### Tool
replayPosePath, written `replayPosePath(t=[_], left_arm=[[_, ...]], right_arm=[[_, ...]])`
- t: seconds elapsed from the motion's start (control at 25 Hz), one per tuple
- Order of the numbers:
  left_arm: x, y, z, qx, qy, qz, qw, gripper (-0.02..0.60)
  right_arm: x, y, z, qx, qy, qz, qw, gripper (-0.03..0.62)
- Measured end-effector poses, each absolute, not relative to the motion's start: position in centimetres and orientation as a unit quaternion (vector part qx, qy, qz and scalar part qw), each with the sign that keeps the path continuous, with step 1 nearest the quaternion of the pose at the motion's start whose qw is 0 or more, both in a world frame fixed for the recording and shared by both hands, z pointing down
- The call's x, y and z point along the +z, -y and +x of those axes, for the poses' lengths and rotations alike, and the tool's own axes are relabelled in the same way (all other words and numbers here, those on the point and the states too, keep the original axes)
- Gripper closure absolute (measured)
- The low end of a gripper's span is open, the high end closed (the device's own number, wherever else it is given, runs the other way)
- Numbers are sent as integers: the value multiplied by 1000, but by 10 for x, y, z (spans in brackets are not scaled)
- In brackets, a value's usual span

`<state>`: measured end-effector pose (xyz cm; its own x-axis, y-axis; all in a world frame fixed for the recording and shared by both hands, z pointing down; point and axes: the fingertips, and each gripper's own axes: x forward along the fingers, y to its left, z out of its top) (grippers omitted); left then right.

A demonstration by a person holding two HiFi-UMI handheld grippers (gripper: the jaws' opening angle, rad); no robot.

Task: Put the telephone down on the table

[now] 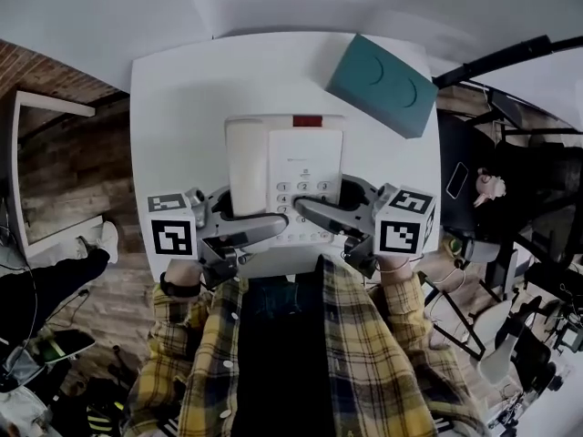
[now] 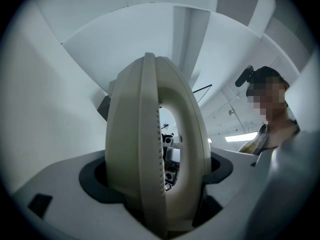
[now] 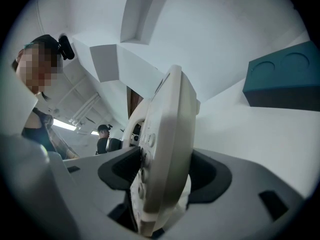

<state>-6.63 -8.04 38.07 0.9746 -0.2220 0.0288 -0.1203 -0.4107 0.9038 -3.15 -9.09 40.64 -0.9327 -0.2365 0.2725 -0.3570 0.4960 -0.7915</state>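
A cream telephone (image 1: 305,157) lies flat over the white table (image 1: 182,107), its handset (image 1: 248,167) on its left side and its keypad on the right. My left gripper (image 1: 273,226) reaches in from the near left and is shut on the handset (image 2: 150,159), which stands edge-on between the jaws. My right gripper (image 1: 305,209) comes in from the near right and is shut on the telephone's keypad body (image 3: 167,149). From these views I cannot tell whether the telephone touches the table.
A teal box (image 1: 383,85) lies at the table's far right, also in the right gripper view (image 3: 282,79). The table's near edge is right under the grippers. Chairs and cables (image 1: 510,335) crowd the floor to the right.
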Motion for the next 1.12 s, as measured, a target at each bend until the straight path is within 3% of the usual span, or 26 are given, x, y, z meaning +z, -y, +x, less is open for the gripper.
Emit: replayPosePath(t=[1.12], left_arm=[[484, 121, -43, -37, 104, 764, 636, 146]], right_arm=[[506, 125, -5, 558, 798, 204, 96, 321]])
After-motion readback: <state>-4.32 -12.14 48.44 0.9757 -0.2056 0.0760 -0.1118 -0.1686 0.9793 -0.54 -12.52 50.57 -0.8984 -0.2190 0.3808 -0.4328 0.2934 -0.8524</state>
